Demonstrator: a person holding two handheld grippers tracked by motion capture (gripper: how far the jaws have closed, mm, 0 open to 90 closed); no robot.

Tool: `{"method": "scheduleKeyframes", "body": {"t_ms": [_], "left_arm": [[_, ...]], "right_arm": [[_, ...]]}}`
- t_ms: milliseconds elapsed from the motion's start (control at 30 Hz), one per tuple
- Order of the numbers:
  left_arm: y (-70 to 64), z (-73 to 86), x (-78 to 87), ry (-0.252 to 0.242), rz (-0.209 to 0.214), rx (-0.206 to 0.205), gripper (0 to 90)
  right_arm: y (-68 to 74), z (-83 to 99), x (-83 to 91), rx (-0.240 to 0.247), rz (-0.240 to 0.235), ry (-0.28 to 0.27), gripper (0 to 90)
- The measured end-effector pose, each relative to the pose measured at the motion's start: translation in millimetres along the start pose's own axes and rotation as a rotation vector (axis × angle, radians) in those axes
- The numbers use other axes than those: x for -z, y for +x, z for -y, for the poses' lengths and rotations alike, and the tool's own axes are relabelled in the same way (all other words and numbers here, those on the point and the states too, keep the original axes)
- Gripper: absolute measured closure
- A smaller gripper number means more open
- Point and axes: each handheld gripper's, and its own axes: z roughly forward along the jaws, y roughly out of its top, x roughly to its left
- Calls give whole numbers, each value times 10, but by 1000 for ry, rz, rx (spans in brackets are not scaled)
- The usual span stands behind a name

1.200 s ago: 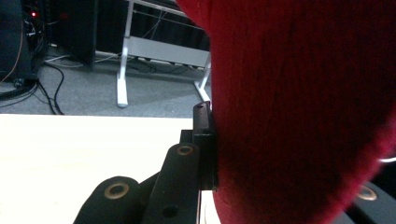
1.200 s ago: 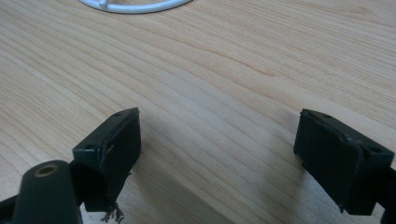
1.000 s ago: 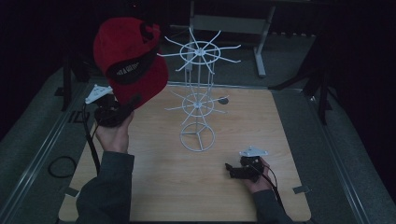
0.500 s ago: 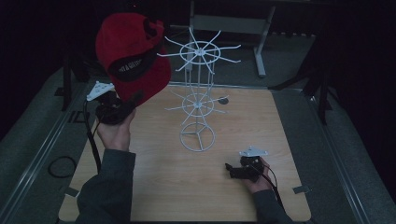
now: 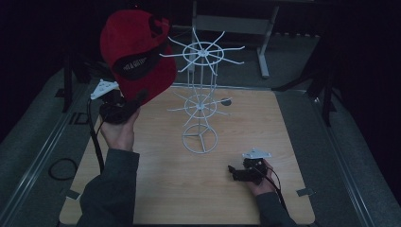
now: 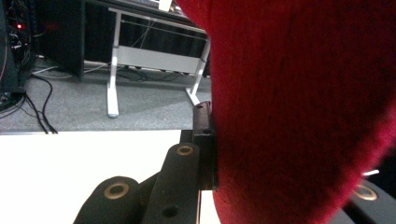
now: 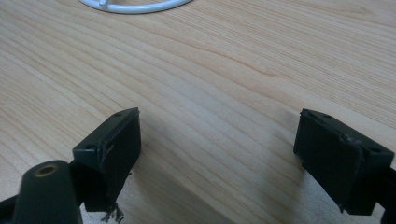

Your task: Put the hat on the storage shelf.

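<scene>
Up high, left gripper (image 5: 135, 101) clamps the red cap (image 5: 137, 56); right gripper (image 5: 232, 171) gapes wide.

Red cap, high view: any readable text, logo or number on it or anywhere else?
Red cap: white lettering on its black band, too blurred to read.
Grey surround left of the table: pale marks that look like "ID", cut off by the left gripper; not certain.
Nothing else legible.
</scene>
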Motion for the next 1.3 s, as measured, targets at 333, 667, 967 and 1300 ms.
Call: {"method": "scheduleKeyframes", "body": {"t_ms": [333, 667, 967, 1300], "left_arm": [[1, -18, -29, 2, -8, -4, 851], [-13, -5, -85, 5, -35, -15, 851], [-36, 3, -89, -6, -17, -28, 850], [-20, 94, -120, 23, -5, -32, 851]], "right_arm": [[0, 0, 0, 0, -1, 0, 147], [0, 0, 0, 0, 0, 0, 147], [0, 0, 0, 1, 1, 0, 147], [0, 0, 0, 1, 1, 0, 147]]}}
